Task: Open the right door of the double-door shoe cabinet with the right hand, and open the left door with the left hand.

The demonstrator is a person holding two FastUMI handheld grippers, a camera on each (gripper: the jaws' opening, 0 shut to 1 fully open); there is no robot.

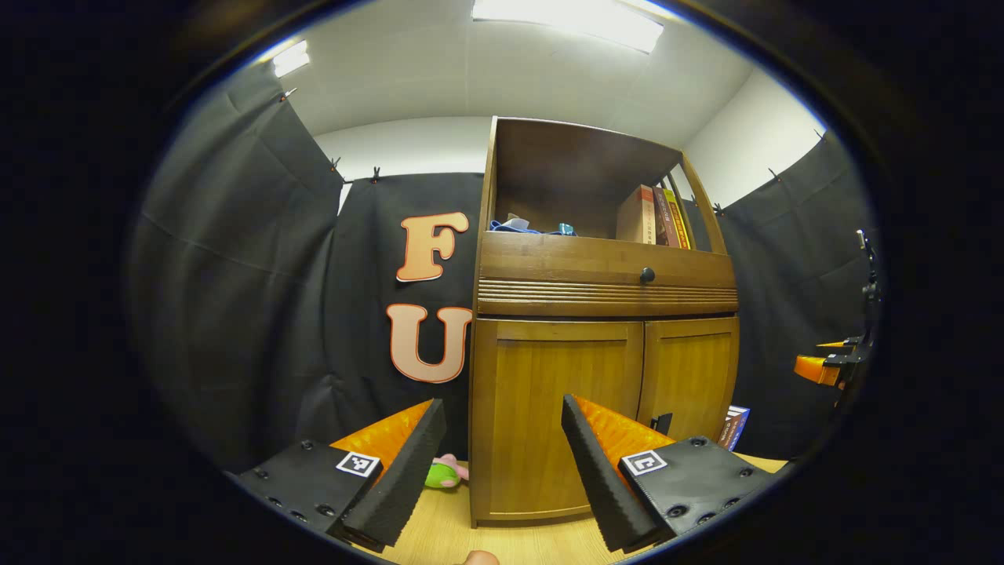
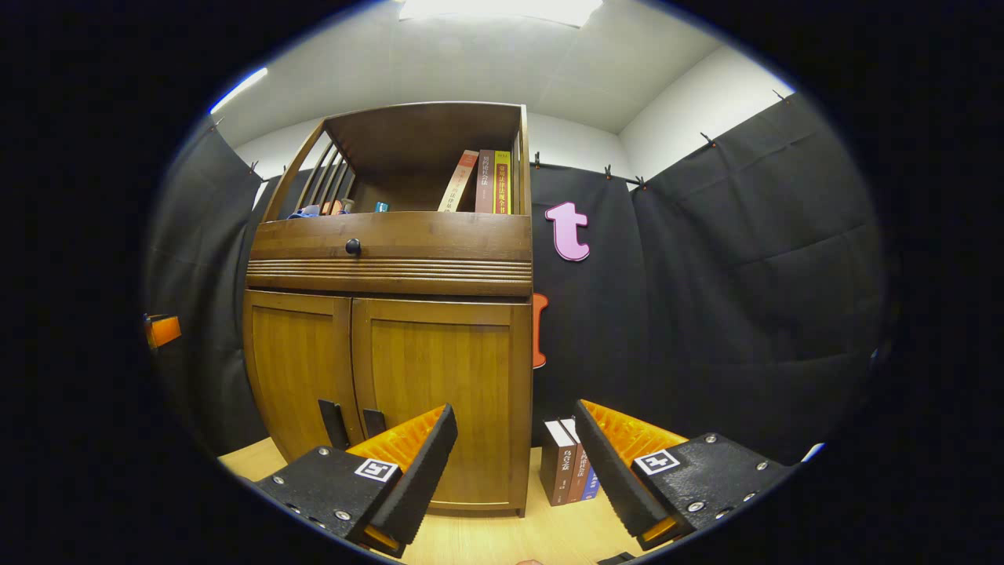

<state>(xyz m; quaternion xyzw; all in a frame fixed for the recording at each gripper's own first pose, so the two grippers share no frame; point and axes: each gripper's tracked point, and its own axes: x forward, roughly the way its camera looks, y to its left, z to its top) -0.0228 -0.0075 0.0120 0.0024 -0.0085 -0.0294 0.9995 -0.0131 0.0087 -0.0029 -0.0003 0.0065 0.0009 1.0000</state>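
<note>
Pale wooden tabletop carries everything. Nearest, the right gripper and the left gripper both gape wide, holding nothing. Beyond them the brown wooden shoe cabinet stands shut. The right door's dark handle sits low by the centre seam, beside the left door's handle. Best to come in low, straddle the right handle, close firmly, then swing outward.

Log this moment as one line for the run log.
stage: start | right door: closed | left door: closed | left gripper: open | right gripper: open
</note>
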